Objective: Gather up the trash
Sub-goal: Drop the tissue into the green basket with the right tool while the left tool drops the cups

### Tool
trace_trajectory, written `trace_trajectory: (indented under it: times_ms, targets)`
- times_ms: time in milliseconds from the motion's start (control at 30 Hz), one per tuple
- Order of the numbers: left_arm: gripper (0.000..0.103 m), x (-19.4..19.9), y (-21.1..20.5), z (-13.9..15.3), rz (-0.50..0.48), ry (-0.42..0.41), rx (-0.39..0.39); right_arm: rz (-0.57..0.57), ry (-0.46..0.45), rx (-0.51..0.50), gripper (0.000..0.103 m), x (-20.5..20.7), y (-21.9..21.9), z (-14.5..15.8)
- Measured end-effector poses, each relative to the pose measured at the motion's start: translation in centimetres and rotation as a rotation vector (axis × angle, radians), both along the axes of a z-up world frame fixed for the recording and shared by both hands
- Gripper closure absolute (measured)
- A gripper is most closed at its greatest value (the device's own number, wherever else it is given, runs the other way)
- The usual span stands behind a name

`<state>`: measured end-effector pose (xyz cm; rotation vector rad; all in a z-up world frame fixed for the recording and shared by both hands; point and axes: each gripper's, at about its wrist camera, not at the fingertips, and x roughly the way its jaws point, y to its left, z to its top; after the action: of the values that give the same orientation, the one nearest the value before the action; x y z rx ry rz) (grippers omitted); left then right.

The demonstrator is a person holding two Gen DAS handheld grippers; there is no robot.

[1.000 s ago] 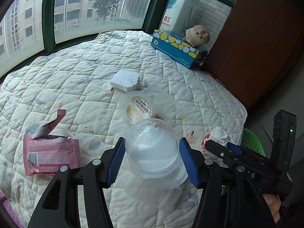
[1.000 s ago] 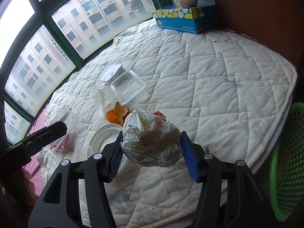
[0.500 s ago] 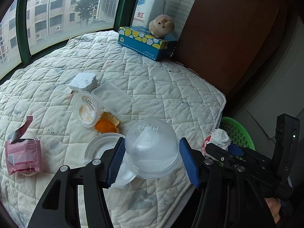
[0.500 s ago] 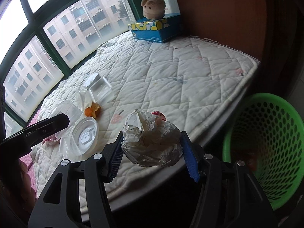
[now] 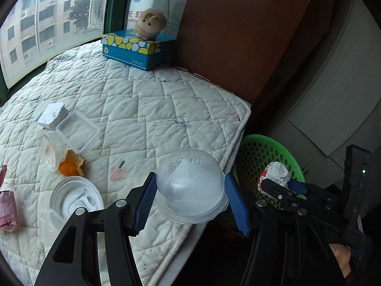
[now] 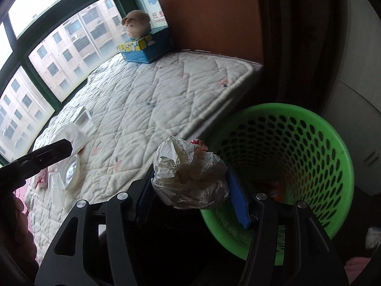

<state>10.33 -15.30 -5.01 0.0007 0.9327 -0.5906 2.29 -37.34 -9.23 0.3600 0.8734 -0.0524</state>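
My left gripper (image 5: 190, 197) is shut on a clear plastic dome lid (image 5: 190, 186), held over the right edge of the quilted mattress (image 5: 147, 100). My right gripper (image 6: 190, 186) is shut on a crumpled white paper wad (image 6: 188, 174), at the near-left rim of the green mesh basket (image 6: 309, 147). In the left wrist view the right gripper (image 5: 283, 186) and its paper wad (image 5: 277, 172) hang over the green basket (image 5: 259, 152). Trash left on the mattress: a flat white lid (image 5: 73, 197), an orange peel (image 5: 69, 166), a clear cup (image 5: 50, 151), a clear tray (image 5: 77, 128), a foam block (image 5: 51, 114) and a pink wrapper (image 5: 7, 205).
A blue tissue box (image 5: 135, 47) with a plush toy (image 5: 150, 22) on top sits at the mattress's far corner by the window. A brown wooden panel (image 5: 238, 35) rises behind the basket. A white cabinet (image 5: 333, 90) stands to the right. Something orange lies in the basket's bottom (image 6: 276, 186).
Both grippers have swung right, off the middle of the mattress toward its right edge. The green basket has come into full view under the right gripper. Both grips hold unchanged.
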Motion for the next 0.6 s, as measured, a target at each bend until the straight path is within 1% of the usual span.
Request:
trace_trajectory:
  times_ms: [400, 467, 533, 600]
  targets:
    - [0.047, -0.7, -6.6, -0.9, -0.098, 0.021, 0.026, -0.119, 0.036, -0.02, 0.042, -2.7, -6.1, -1.1]
    - [0.047, -0.8, -7.4, -1.1, -0.109, 0.02, 0.035, -0.134, 0.041, -0.018, 0.04, -3.0, -6.9, -1.3]
    - [0.047, -0.8, -8.2, -1.3, -0.117, 0.027, 0.038, -0.147, 0.046, -0.017, 0.034, -3.2, -7.5, -1.4]
    - [0.047, -0.9, -8.9, -1.5, -0.125, 0.033, 0.041, -0.159, 0.041, -0.012, 0.032, -3.7, -8.2, -1.5]
